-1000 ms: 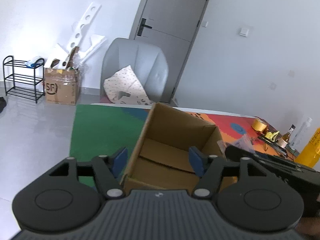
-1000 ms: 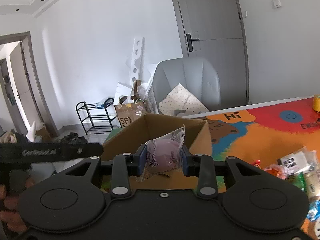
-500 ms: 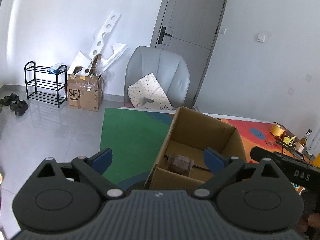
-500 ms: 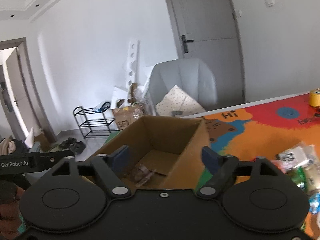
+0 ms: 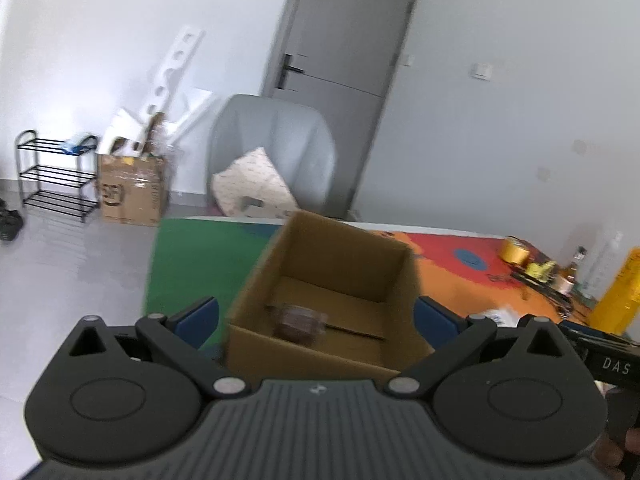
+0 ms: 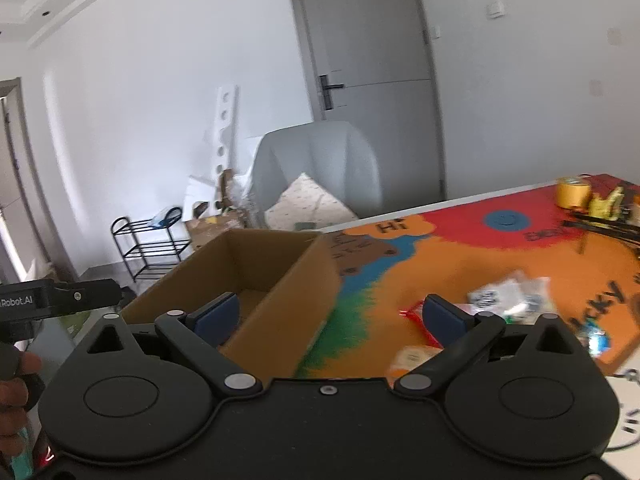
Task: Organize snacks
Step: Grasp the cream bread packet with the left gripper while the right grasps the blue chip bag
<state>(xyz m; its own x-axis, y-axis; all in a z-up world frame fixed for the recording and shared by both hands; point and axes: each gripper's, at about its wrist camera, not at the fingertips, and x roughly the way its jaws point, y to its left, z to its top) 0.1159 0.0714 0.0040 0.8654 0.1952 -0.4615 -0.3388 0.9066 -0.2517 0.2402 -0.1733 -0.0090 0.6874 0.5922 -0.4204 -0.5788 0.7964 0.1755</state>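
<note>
An open cardboard box [image 5: 332, 280] stands on the colourful table mat [image 5: 192, 264]; a clear-wrapped brownish snack [image 5: 298, 320] lies on its floor. My left gripper [image 5: 316, 316] is open and empty, just in front of the box. In the right wrist view the box [image 6: 256, 280] is at left. My right gripper [image 6: 332, 316] is open and empty, over the box's right wall and the mat [image 6: 460, 264]. Several loose snack packets [image 6: 504, 300] lie on the mat to the right, a red one [image 6: 416, 316] among them.
A grey chair [image 5: 276, 152] with a pillow stands behind the table. A yellow tape roll [image 6: 572, 192], bottles and clutter sit at the far right of the table. A yellow bottle [image 5: 616, 300] is at right. A shoe rack [image 5: 52, 176] and a carton stand on the floor.
My right gripper opened and let the purple snack packet drop into the box, then swung right toward the loose packets. My left gripper opened wide and drew back a little.
</note>
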